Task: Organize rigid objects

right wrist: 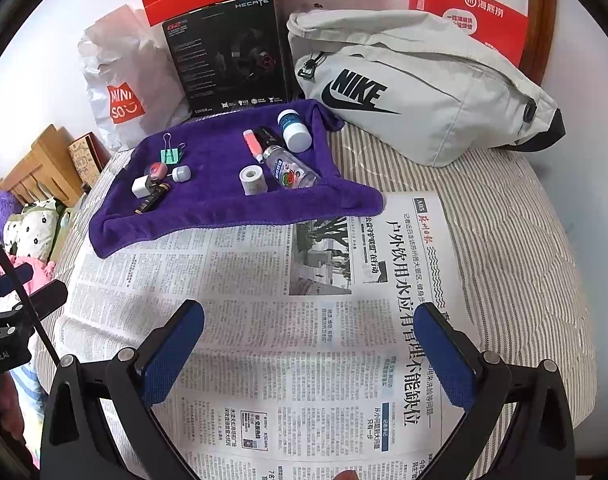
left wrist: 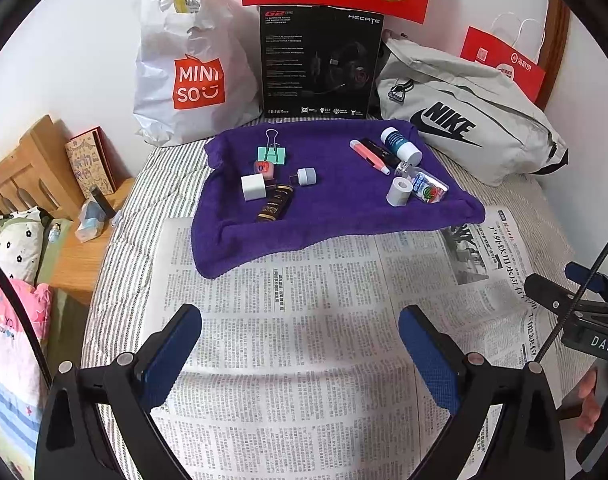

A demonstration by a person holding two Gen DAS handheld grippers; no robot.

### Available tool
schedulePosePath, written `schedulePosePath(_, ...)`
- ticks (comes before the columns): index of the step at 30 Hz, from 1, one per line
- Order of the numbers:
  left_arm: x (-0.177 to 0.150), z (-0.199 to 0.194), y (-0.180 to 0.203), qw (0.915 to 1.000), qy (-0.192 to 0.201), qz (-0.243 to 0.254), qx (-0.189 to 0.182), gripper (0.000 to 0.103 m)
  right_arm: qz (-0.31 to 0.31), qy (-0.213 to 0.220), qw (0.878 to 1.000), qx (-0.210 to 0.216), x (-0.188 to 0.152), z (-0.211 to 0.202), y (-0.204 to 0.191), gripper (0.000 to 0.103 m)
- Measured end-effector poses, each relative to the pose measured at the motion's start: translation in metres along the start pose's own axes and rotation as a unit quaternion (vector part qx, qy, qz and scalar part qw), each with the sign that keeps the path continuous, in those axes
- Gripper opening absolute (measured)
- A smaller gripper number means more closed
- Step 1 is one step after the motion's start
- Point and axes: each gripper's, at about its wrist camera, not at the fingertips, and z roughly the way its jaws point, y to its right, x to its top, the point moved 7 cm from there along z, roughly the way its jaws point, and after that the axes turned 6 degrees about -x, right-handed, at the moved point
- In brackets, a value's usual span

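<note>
A purple towel [left wrist: 336,220] [right wrist: 208,212] holds several small objects: a green binder clip [left wrist: 271,153] [right wrist: 171,153], a white cube [left wrist: 253,186] [right wrist: 143,185], a dark tube [left wrist: 275,203] [right wrist: 152,197], a pink marker [left wrist: 369,157] [right wrist: 253,144], a white-capped bottle [left wrist: 401,144] [right wrist: 294,130], a clear bottle [left wrist: 424,186] [right wrist: 291,171] and a white tape roll [left wrist: 398,191] [right wrist: 253,179]. My left gripper [left wrist: 300,340] is open and empty over the newspaper [left wrist: 304,320], well short of the towel. My right gripper [right wrist: 310,340] is open and empty too.
Behind the towel stand a white Miniso bag [left wrist: 192,64], a black headset box [left wrist: 318,60], a grey Nike bag [left wrist: 464,120] [right wrist: 404,92] and red paper bags [left wrist: 504,64]. A wooden bedside stand [left wrist: 36,176] is at left. The right gripper's side shows in the left wrist view [left wrist: 584,312].
</note>
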Motion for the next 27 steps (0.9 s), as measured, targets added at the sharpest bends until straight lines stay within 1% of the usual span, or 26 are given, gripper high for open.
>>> schedulePosePath(27,-0.0013,0.0031,-0.0014,1.0,-0.003,0.003,0.001,0.1,-0.007,0.005,1.0,0.002,0.0007,-0.0052,-0.0064,0.103)
